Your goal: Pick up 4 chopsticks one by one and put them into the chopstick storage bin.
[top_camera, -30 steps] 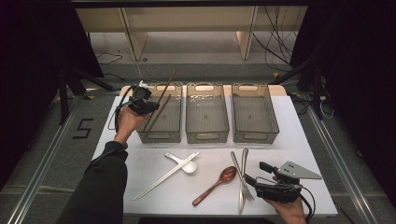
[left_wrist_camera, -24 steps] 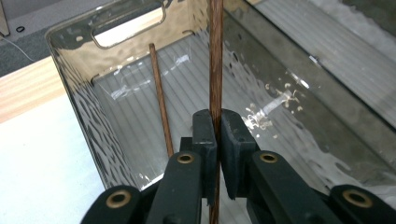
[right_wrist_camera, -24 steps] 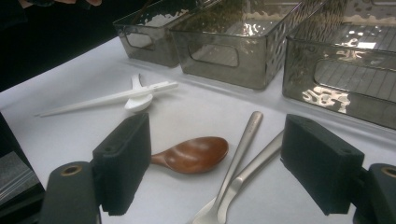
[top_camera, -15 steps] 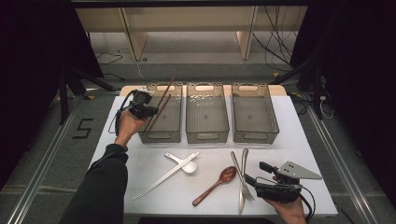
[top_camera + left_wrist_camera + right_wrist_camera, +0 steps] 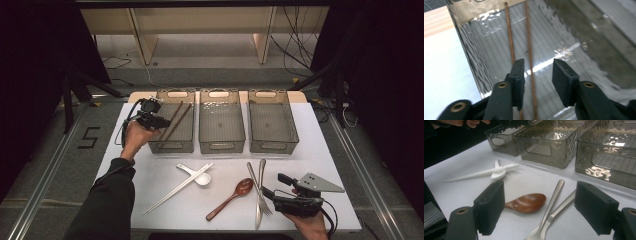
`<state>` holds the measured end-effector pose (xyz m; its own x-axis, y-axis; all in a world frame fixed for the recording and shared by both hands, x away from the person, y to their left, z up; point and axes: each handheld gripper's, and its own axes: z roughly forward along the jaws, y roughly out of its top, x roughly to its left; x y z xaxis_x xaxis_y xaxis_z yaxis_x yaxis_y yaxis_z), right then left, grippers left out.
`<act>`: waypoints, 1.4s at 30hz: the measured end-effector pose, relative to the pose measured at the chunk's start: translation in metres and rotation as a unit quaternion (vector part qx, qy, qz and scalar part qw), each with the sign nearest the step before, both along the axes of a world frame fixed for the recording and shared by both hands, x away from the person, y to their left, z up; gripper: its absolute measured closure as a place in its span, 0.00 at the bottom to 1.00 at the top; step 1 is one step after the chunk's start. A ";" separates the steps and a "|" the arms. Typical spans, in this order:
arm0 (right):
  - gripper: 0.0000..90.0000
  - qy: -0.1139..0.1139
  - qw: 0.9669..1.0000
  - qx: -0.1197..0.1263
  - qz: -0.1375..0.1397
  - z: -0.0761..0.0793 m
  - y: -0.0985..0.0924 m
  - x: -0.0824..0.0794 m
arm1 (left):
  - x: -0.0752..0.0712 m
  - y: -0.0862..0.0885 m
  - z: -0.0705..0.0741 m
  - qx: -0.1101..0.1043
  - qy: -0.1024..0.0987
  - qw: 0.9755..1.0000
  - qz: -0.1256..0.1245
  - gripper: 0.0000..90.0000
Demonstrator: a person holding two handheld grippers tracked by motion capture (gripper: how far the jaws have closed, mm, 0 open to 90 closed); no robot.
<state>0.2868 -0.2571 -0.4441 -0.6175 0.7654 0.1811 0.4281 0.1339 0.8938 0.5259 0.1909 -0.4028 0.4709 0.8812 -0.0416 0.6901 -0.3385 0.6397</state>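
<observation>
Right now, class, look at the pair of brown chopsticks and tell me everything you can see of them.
The brown chopsticks are two thin, straight, wood-looking sticks. They lie side by side in the left bin, slanting across its ribbed floor. In the left gripper view, one runs between the open jaws of the left gripper, whose jaws have just been opening and no longer press on it; the other passes behind the left jaw.

Brown chopsticks point(image 5: 510, 37) – near ends cut off by frame btm; fork point(image 5: 554, 213) tines cropped too.
</observation>
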 end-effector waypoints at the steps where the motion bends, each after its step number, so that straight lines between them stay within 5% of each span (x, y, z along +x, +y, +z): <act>1: 0.28 0.000 1.000 0.000 -0.001 0.000 0.000 0.000 | -0.003 -0.001 0.003 -0.004 0.007 1.000 -0.001 0.61; 7: 0.28 0.000 1.000 0.000 -0.001 0.000 0.000 0.000 | -0.029 -0.006 0.015 -0.017 0.021 0.999 -0.021 0.44; 16: 0.28 0.000 1.000 -0.001 0.000 0.000 0.000 0.000 | -0.072 -0.012 0.015 -0.031 0.025 0.997 -0.062 0.34; 42: 0.28 -0.001 1.000 -0.004 0.000 0.000 0.002 0.000 | -0.113 -0.025 -0.014 0.025 0.083 0.991 -0.103 0.23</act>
